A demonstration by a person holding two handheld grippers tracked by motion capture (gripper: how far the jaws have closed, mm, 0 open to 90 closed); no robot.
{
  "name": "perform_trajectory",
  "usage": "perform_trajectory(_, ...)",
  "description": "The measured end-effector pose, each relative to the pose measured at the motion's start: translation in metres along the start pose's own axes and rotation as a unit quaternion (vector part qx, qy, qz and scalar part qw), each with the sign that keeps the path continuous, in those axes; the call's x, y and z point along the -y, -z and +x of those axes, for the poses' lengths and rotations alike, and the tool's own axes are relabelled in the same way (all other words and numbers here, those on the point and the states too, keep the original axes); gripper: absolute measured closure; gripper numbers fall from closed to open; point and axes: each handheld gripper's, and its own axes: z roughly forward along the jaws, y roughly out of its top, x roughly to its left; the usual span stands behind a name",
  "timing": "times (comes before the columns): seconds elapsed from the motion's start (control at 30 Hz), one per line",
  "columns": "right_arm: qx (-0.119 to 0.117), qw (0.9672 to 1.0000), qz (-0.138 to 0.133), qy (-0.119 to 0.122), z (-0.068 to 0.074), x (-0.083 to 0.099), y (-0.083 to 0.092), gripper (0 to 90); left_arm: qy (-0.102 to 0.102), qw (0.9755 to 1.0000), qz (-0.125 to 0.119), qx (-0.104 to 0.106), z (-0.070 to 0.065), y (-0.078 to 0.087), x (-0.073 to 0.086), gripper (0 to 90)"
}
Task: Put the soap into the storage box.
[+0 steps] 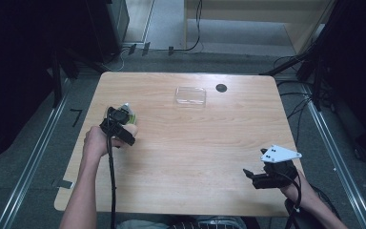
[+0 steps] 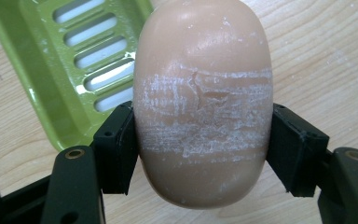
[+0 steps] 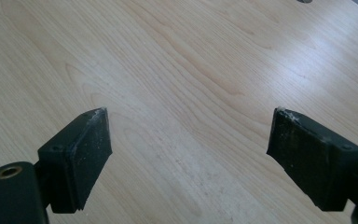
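A tan, oval bar of soap (image 2: 203, 100) with white scuff marks sits between the two black jaws of my left gripper (image 2: 200, 149), whose pads press on both its sides. Just beyond it lies a green slotted soap dish (image 2: 70, 60) on the wood. From above, my left gripper (image 1: 119, 119) is at the table's left side, over the green dish (image 1: 131, 114). My right gripper (image 1: 249, 176) rests near the front right corner, a grey three-cornered plate on top. Its jaws (image 3: 189, 154) stand wide apart with bare wood between them.
A clear plastic lid or tray (image 1: 190, 95) lies at the back middle of the wooden table (image 1: 195, 152). A dark round hole (image 1: 221, 88) is beside it. Cables trail from both grippers toward the front edge.
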Motion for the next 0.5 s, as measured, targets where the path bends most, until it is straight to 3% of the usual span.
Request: perform_trajectory(0.5,-0.002,1.0,0.0,0.002,0.0,0.0,0.0,13.4,0.031,0.9989,-0.032,-0.012,0.015,0.0,0.002,33.9)
